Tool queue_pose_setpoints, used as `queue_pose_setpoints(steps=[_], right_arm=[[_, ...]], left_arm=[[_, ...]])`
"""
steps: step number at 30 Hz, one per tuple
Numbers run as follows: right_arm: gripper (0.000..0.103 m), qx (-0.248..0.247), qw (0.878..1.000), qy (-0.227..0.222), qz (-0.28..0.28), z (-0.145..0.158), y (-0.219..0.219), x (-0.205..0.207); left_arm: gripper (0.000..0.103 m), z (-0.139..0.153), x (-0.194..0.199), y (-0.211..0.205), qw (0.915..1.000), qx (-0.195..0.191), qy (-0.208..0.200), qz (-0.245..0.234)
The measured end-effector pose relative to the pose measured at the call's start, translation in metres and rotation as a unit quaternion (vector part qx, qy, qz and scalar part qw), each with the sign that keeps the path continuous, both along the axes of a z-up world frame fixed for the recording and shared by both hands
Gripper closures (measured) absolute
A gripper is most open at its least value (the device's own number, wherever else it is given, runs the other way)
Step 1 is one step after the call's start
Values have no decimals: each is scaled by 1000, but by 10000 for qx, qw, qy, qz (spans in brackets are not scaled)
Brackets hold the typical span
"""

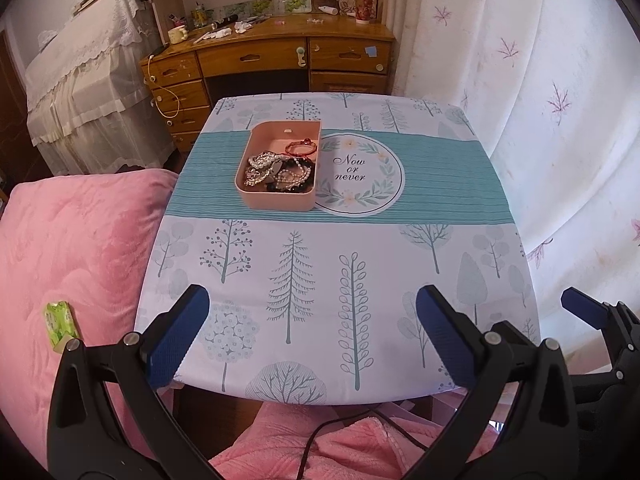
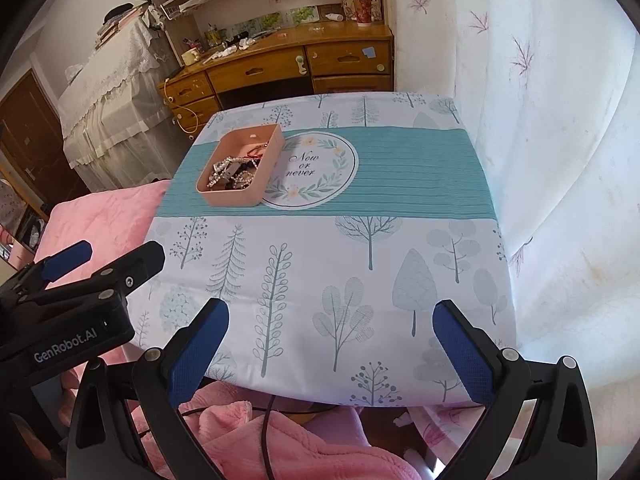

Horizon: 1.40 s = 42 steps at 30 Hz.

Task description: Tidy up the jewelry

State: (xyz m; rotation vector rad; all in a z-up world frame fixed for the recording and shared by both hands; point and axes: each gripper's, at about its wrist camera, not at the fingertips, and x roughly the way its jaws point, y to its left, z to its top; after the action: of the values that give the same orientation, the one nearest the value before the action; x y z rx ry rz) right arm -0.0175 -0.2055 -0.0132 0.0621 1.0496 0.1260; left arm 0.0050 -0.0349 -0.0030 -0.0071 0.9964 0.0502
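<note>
Pink tray (image 1: 280, 200): toward the far-left of the surface (image 1: 340, 264), touching the printed medallion.
Jewelry (image 1: 278, 172): heaped inside it, apparently tangled; none seen loose on the cloth.
Left gripper (image 1: 312, 340), right gripper (image 2: 332, 344): at the near edge, fingers spread, empty.
Status: fits jewelry gathered, or awaiting sorting.

I see one surface (image 1: 440, 240) covered by one tree-print cloth (image 1: 304, 280). On it sits one pink box (image 1: 276, 200). Inside lies one tangled heap of jewelry (image 1: 280, 172); I can pick out one red ring-shaped piece (image 1: 301, 148), but the beaded strands are too knotted to count. I hold two grippers, a left gripper (image 1: 312, 336) and a right gripper (image 2: 330, 344), each with two blue-padded fingers (image 1: 180, 336).
</note>
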Motion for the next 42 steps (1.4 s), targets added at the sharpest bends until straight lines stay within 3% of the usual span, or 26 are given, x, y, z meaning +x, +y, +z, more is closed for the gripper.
queue_pose_setpoints(steps=[42], right_arm=[[0,0,9992,402,-81,-16,1,14]], left_arm=[[0,-6,3,5,9998,6,172,106]])
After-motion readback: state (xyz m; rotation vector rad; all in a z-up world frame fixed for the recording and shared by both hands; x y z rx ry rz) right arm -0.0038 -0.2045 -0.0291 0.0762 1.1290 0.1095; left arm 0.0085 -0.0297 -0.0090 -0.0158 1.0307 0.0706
